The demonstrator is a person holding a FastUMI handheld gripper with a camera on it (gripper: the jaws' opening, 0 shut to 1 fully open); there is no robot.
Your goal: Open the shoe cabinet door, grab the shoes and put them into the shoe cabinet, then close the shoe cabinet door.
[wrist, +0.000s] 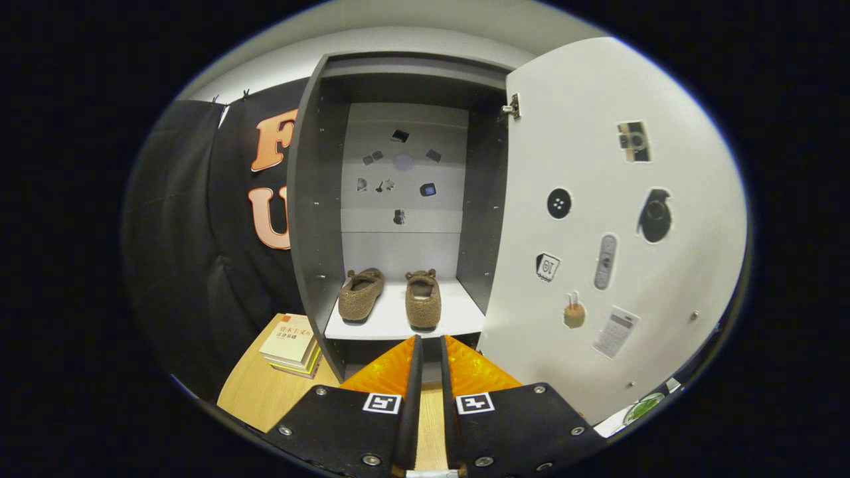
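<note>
1. Wooden tabletop [255,392] carries the whole setup, with black booth cloth hanging behind it on the left.
2. Shoe cabinet [312,219] stands upright on the table: dark side panels, pale back wall, white shelf [392,325] low inside.
3. Two brown fuzzy shoes sit on that shelf, toes toward the back wall. Left shoe [360,294] is angled slightly, close to the left panel; right shoe [423,299] stands straighter, near mid-shelf. A small gap separates them; neither touches the other.
4. Cabinet door [584,219] is swung fully open to the right, hinged at the upper right corner of the carcass. Its white inner face bears assorted stickers. Small stickers also dot the back wall above the shoes.
5. Gripper [430,345] is nearer than the cabinet, fingers pointing at the shelf's front edge. Jaws stand narrow, only a thin slit between them, nothing held. Fingertips lie just short of the right shoe, not touching it.
6. Stack of books [291,345] lies on the table left of the cabinet base, beside the left panel.
</note>
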